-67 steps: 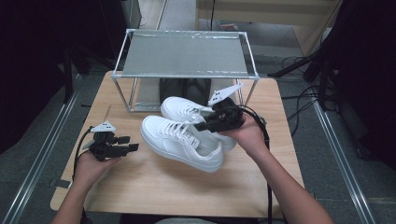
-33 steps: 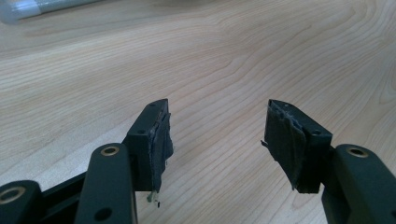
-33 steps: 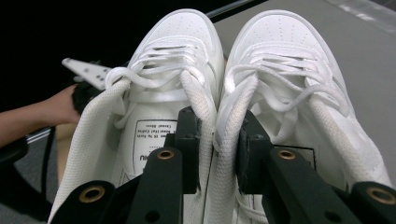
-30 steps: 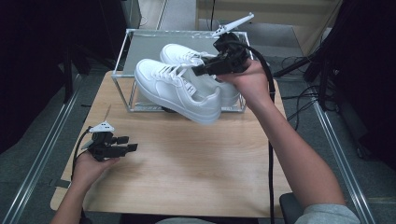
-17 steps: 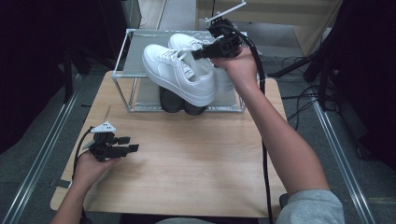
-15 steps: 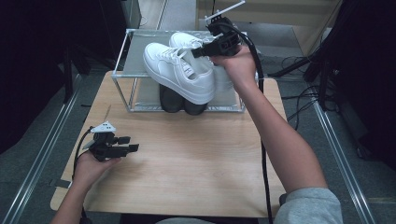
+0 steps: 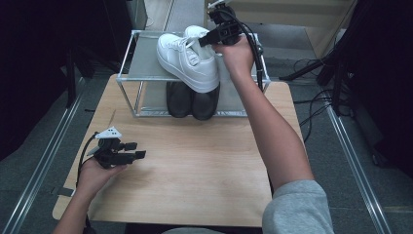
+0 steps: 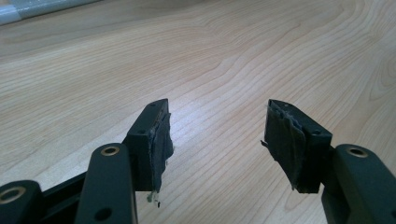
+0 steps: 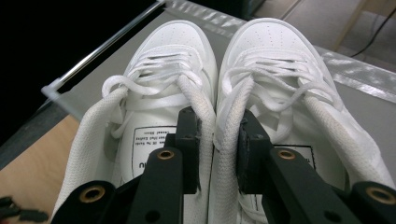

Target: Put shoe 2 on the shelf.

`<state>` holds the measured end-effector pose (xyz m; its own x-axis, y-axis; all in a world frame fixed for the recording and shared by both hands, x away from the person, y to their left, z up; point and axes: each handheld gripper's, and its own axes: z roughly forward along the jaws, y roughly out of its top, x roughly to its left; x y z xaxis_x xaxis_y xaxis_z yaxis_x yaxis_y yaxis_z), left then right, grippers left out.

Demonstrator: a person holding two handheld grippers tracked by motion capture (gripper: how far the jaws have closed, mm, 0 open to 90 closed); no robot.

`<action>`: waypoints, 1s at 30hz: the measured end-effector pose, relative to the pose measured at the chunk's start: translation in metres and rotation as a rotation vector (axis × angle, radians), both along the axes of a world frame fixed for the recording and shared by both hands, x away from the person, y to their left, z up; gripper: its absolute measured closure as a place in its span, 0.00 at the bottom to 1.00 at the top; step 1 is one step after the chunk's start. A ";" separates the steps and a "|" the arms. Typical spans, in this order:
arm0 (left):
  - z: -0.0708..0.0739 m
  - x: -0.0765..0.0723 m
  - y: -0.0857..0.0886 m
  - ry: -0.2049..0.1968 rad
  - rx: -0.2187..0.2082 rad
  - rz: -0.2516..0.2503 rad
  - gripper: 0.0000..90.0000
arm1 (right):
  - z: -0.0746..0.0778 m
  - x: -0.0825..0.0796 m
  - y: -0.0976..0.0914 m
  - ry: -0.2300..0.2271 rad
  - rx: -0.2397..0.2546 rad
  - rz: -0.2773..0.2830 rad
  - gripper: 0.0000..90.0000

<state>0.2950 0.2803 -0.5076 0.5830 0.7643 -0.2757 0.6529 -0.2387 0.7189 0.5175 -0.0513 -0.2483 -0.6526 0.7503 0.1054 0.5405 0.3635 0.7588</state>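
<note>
White sneakers (image 7: 187,56), pinched together as a pair, are now hovering over the top shelf of the metal rack (image 7: 127,53) at the tabletop's 12 o'clock edge. Earlier they were sitting mid-tabletop; over the last couple of seconds they have been travelling up and back toward the rack. Right gripper (image 9: 217,140) is clamping both inner collars between its jaws, one pad inside each shoe. In the right gripper view the toes are pointing to 12 o'clock over the grey shelf surface. Heels are still hanging past the front rail, so I'd judge the placement not finished yet: a bit more push-in, then lower and release. Black shoes (image 7: 192,100) are sitting on the lower level, directly under the sneakers. Left gripper (image 7: 138,150) is idling at 8 o'clock on the tabletop (image 7: 204,165), jaws spread, nothing between them.
</note>
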 end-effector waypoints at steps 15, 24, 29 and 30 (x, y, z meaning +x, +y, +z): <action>0.002 0.001 -0.002 -0.014 -0.009 -0.030 0.46 | 0.004 0.036 0.029 -0.025 -0.030 -0.226 0.83; 0.002 0.000 -0.001 -0.017 -0.020 -0.033 0.46 | -0.001 0.054 0.046 -0.003 -0.020 -0.295 0.83; 0.002 0.000 -0.001 -0.019 -0.020 -0.037 0.46 | -0.005 0.058 0.056 0.011 -0.037 -0.314 0.83; 0.002 0.000 -0.001 -0.017 -0.020 -0.039 0.46 | -0.005 0.057 0.058 0.010 -0.038 -0.316 0.83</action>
